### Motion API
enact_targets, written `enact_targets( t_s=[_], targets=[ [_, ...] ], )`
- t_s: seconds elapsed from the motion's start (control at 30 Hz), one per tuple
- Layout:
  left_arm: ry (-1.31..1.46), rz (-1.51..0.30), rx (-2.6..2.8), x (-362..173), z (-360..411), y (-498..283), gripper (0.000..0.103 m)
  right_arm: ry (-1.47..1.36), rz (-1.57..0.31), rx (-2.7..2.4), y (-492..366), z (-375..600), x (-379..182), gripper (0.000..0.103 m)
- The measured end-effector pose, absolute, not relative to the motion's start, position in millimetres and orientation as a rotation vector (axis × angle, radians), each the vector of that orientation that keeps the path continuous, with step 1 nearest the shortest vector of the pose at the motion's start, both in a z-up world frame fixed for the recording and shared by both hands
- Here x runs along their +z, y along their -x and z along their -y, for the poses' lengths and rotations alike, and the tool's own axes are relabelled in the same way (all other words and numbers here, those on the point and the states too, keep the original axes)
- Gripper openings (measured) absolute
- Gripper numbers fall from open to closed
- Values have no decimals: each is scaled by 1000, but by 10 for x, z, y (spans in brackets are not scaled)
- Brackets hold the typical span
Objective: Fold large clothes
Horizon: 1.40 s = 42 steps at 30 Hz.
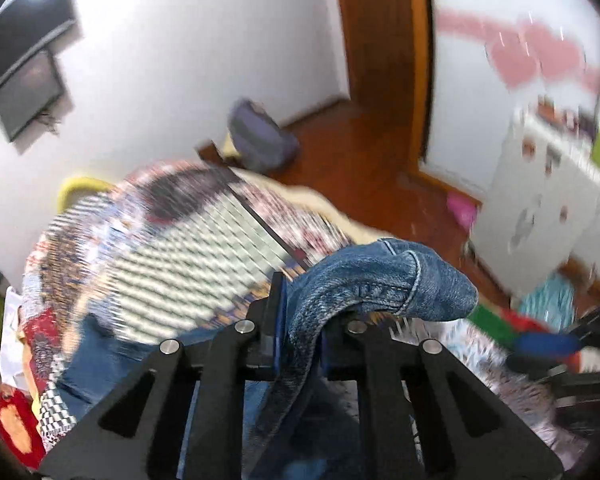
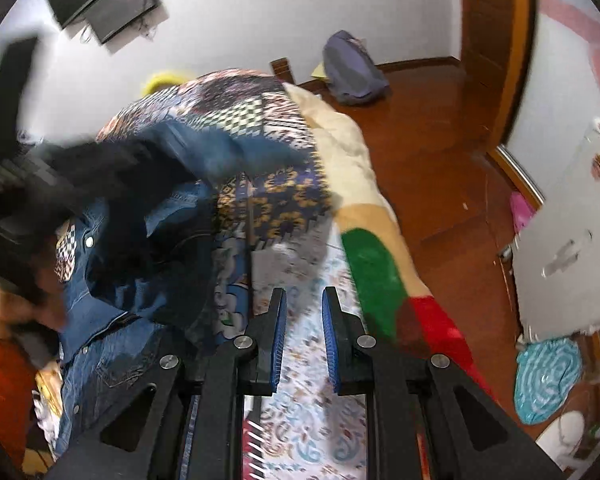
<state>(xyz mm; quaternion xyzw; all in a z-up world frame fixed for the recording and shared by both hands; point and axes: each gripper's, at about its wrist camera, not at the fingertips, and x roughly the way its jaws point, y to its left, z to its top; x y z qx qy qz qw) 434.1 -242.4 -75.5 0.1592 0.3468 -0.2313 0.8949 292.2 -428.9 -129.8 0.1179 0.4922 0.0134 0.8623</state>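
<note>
While left gripper (image 1: 300, 320) clamps sleeve of blue denim jacket (image 1: 380, 284) lifted over patterned bed cover (image 1: 172, 240), right gripper (image 2: 304, 332) hangs empty, jaws at narrow gap; jacket body left of it.

I see white walls (image 2: 240, 20) and a glossy reddish wooden floor (image 2: 440, 168). A dark screen (image 2: 104, 4) hangs high on the wall, and an orange-brown wooden door frame (image 2: 496, 40) stands at the far side. A patchwork-covered bed (image 2: 260, 120) fills the middle; a purple backpack (image 2: 352, 72) sits on the floor past its far corner, and a white cabinet (image 2: 572, 240) stands along its right edge.
</note>
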Motion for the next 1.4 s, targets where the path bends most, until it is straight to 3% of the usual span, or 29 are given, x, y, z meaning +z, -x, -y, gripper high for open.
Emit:
enact_targets(
  t_s=[0.17, 0.33, 0.5, 0.77, 0.87, 0.93, 1.07, 1.13, 1.2, 1.27, 1.4],
  targets=[
    [-246, -592, -388, -140, 1654, -4266, 11, -186, -1029, 100, -3090, 3939, -1247, 14],
    [-217, -589, -262, -96, 798, -4070, 11, -137, -1036, 160, -3274, 3587, -1271, 14],
    [-181, -673, -164, -507, 101, -3807, 11, -119, -1064, 197, -3500, 3290, -1328, 14],
    [25, -995, -90, -1751, -733, -3514, 11, 7, -1211, 220, -3795, 2789, -1851, 14],
    [47, -1037, -90, -2009, -810, -3405, 23, 153, -1261, 159, -3845, 2670, -2191, 14],
    [25, -1034, -63, -2095, -814, -3310, 39, 222, -1233, 172, -3808, 2634, -2273, 14],
    [16, -1055, -33, -2309, -861, -3214, 49, 284, -1206, 167, -3749, 2629, -2257, 15],
    [17, -1060, -15, -2357, -891, -3184, 53, 314, -1197, 157, -3739, 2630, -2267, 28],
    [22, -1055, -2, -2366, -917, -3143, 53, 385, -1169, 82, -3723, 2650, -2268, 77],
    [33, -1060, -1, -2376, -948, -3122, 53, 409, -1138, 44, -3699, 2703, -2267, 85],
    [81, -1083, -16, -2374, -1006, -3141, 54, 270, -1195, 78, -3661, 2886, -2238, 85]
  ],
)
